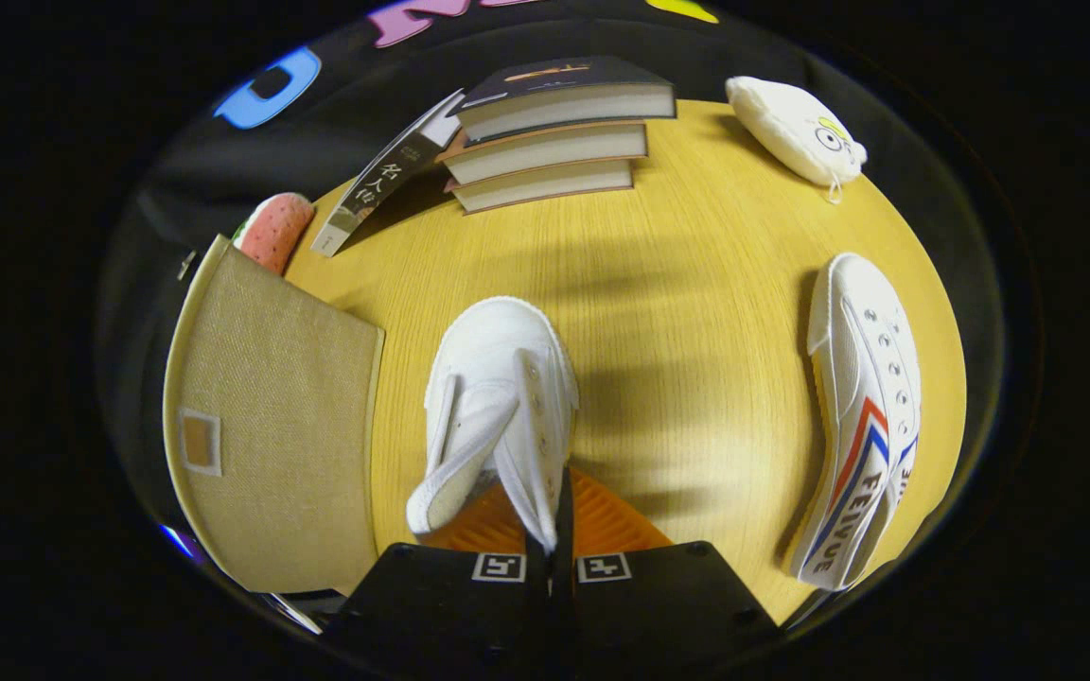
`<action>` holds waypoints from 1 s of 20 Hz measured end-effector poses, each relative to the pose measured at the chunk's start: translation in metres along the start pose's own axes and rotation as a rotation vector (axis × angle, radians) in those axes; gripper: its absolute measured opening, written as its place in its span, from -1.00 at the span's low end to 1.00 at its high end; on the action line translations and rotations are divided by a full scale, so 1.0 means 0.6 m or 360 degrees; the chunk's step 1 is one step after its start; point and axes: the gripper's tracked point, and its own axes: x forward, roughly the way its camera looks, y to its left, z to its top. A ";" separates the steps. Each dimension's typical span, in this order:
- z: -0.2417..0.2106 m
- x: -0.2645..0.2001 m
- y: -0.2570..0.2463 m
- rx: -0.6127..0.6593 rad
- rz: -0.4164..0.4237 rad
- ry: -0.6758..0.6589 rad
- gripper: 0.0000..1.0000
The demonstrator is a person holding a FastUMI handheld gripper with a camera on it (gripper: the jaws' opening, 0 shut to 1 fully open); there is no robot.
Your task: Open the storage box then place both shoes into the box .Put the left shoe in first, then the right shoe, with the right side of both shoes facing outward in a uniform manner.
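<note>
A white canvas shoe (pixel 498 407) with an orange insole hangs just ahead of my fingers, toe pointing away, lifted over the wooden table (pixel 677 284). My gripper (pixel 553 539) is shut on the shoe's side wall by the eyelets. The second white shoe (pixel 862 416), with red and blue stripes on its side, lies on its side on the table to the right. The beige fabric storage box (pixel 271 416) stands to the left, with its flap facing me; I cannot tell whether the box is open.
A stack of three books (pixel 554 142) lies at the table's far side, with another book (pixel 384 180) leaning against it. A white pouch (pixel 796 128) lies at the far right. A pink spotted thing (pixel 272 230) sticks up behind the box.
</note>
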 end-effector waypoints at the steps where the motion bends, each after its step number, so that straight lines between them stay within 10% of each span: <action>1: -0.002 -0.014 0.002 0.0028 -0.0017 -0.0024 -0.90; 13: 0.050 -0.302 0.172 0.0335 0.0171 -0.0370 -0.90; 20: 0.081 -0.343 0.350 0.0388 0.0438 -0.0410 -0.90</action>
